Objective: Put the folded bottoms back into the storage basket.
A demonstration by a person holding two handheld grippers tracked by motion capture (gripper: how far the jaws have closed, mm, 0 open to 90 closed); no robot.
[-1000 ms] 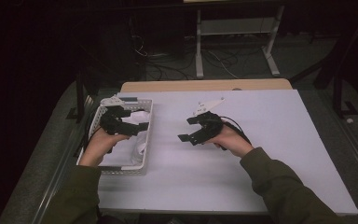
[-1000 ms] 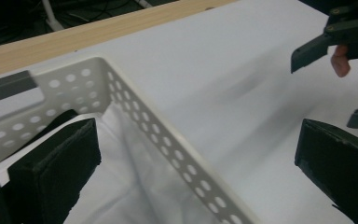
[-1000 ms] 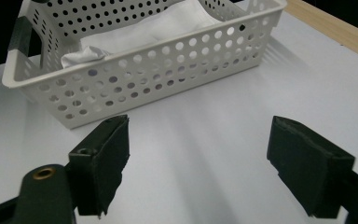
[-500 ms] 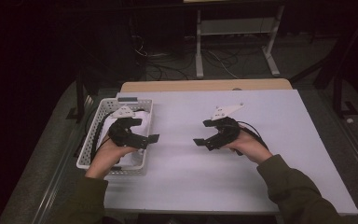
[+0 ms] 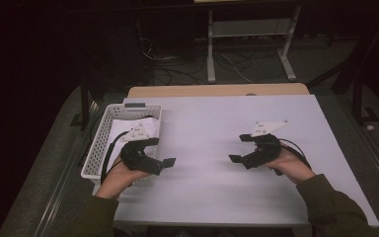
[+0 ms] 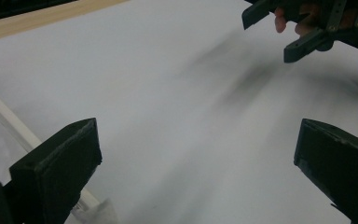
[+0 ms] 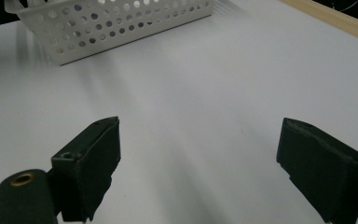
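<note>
Both pulled back nearward from the basket [image 5: 109, 148], spread and empty.
Looked light, stiff, perforated plastic; best pinched at the rim by left gripper [image 5: 163, 162] or right gripper [image 5: 237, 148].

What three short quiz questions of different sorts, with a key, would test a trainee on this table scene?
1. True or false: the right claw grips a cloth.
2. Multiple choice: where does the basket stand on the table in the high view? A, left edge; B, centre; C, right edge.
3. Fill in: the thing lying in the basket is coloured ____.

Key:
1. False; in the right gripper view its jaws stand wide apart over bare table.
2. A; the left claw is just beside it.
3. White; what the white thing is cannot be told.
</note>
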